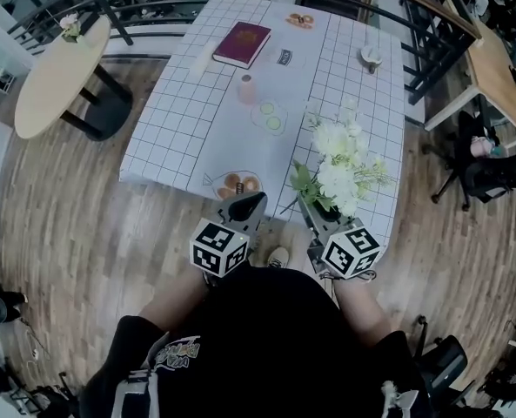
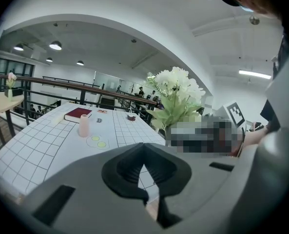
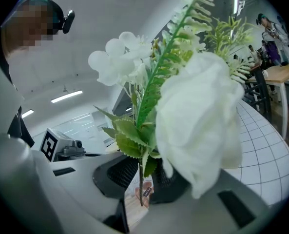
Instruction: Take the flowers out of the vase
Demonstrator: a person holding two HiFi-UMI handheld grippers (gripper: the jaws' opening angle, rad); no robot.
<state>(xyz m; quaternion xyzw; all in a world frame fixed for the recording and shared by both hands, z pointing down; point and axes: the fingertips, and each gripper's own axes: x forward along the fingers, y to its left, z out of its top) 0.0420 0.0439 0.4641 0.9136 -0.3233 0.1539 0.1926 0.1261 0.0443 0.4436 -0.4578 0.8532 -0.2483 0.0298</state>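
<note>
Right gripper view: the right gripper (image 3: 144,177) is part-closed on the stems of the flowers (image 3: 198,116) — one bunch, held up at the near edge of the table (image 1: 179,129), no vase seen. Judged light, soft and easily crushed — best gripped low on the stems. The left gripper (image 2: 145,169) is closed, empty. Farther off: one cup (image 1: 246,88), one book (image 1: 241,43).

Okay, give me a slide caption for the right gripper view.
Right gripper clamped on the stem of a white flower bunch, checked table behind it.
</note>
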